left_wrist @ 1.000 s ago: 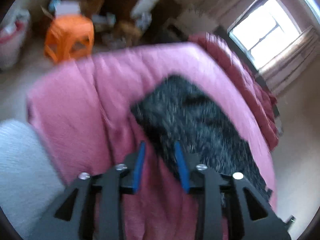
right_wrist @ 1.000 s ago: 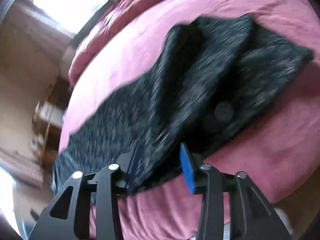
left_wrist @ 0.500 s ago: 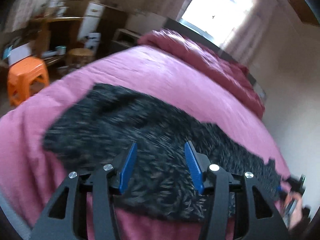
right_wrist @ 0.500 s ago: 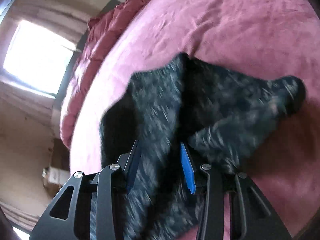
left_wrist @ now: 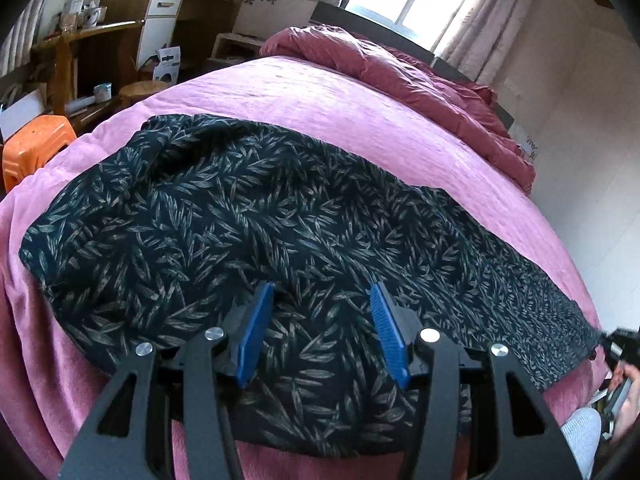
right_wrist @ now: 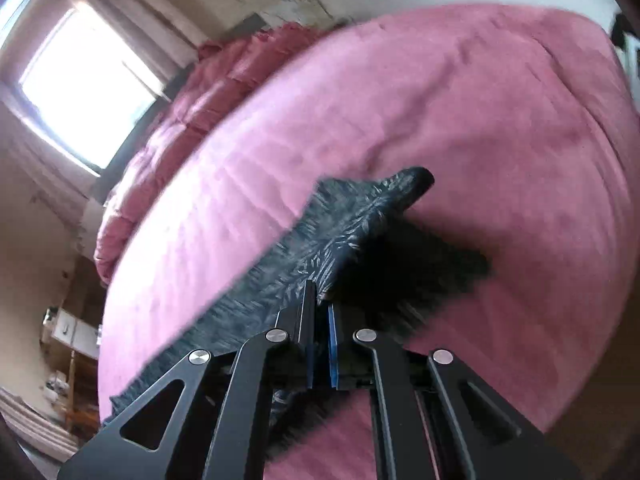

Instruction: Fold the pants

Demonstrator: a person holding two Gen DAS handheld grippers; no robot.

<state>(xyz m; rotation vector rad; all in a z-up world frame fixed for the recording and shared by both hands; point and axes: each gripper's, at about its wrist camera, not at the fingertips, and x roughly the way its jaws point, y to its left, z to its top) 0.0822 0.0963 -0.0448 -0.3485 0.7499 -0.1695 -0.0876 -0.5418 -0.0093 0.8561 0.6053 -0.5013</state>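
A: Left wrist: black leaf-print fabric pants (left_wrist: pixel 248 216) lie spread across the pink bedspread (left_wrist: pixel 360 104). Left gripper (left_wrist: pixel 320 320) hovers over the near edge, jaws wide apart, nothing held.

B: Right wrist: right gripper (right_wrist: pixel 322 312) clamped on a pants edge, fabric lifted.

A: Looks like the fold is starting. Left needs to pinch the near edge next.

B: Right view is blurred; which end it holds is unclear.

My pants (left_wrist: pixel 248 216), black with a pale leaf print, lie stretched lengthwise across the pink bed (left_wrist: pixel 328 96), rumpled near the wide end. One far corner (right_wrist: pixel 360 216) is lifted off the bed.
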